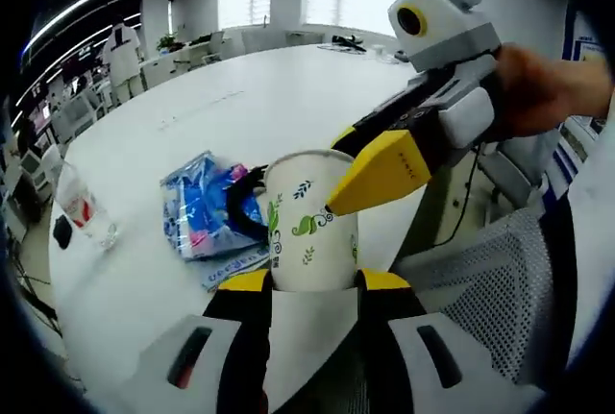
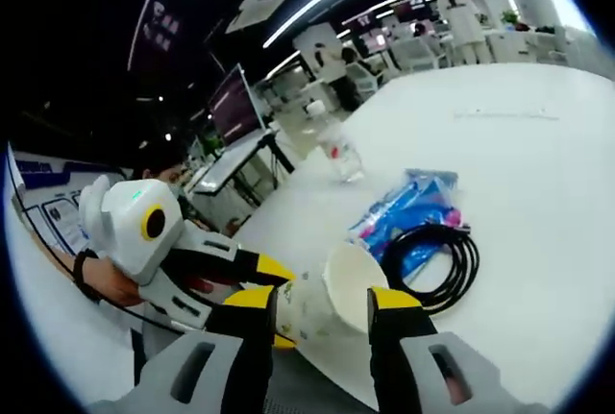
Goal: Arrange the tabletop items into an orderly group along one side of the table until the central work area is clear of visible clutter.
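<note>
A: What has the left gripper (image 1: 312,284) got?

B: A white paper cup (image 1: 309,227) printed with green and dark leaf sprigs. In the left gripper view it stands between the two yellow-tipped jaws, which press on its sides, so the gripper is clamped on it. The cup sits near the table's (image 1: 250,97) edge.

A: And the right gripper (image 2: 322,304)?

B: In the left gripper view it comes in from the right, held by a person's hand (image 1: 543,87). One yellow finger lies against the cup's (image 2: 332,299) outer wall just under the rim; the other is hidden behind the rim. In the right gripper view the cup lies tipped between its jaws with the mouth facing the camera. I cannot tell whether those jaws are actually closed on it.

A: What lies beyond the cup?

B: Just past the left gripper's tips, a blue plastic packet (image 1: 207,205) with pink patches, and a coiled black cable (image 2: 437,260) lying partly on it. Under the packet a printed strip shows some writing, too small to read.

A: Any other labels?

B: Farther left from the left gripper, a clear plastic bottle (image 1: 85,207) with a red-and-white label; its wording is blurred. A small dark object (image 1: 61,231) sits beside it at the table's edge.
</note>
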Motion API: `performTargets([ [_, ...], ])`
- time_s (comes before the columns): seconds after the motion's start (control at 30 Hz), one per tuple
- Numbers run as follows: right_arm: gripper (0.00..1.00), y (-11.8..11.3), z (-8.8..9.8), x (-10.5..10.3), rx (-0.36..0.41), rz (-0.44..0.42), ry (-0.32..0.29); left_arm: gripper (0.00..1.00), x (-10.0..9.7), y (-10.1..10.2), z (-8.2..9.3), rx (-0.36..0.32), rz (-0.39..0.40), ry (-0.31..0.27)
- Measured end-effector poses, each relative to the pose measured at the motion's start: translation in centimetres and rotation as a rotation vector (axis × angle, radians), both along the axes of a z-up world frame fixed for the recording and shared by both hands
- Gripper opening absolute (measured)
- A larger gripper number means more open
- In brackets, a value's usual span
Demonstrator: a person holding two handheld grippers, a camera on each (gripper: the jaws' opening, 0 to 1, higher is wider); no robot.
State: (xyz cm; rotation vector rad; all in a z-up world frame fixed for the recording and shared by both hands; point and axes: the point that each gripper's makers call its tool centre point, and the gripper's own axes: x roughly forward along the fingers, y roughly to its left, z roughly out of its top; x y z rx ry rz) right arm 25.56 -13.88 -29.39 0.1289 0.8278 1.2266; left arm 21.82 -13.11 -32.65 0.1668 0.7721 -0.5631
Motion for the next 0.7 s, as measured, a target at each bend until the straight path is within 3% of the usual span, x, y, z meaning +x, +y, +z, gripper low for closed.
performTargets([
  [0.37, 0.08, 0.7, 1.1, 0.6, 0.063, -0.004, 0.001, 0.34, 0.5, -0.1, -0.2, 0.014, -0.034, -0.007],
  [0.7, 0.0, 2.1, 1.7, -0.1, 0.109, 0.024, 0.01, 0.34, 0.8, 0.7, -0.8, 0.035, -0.023, -0.007],
])
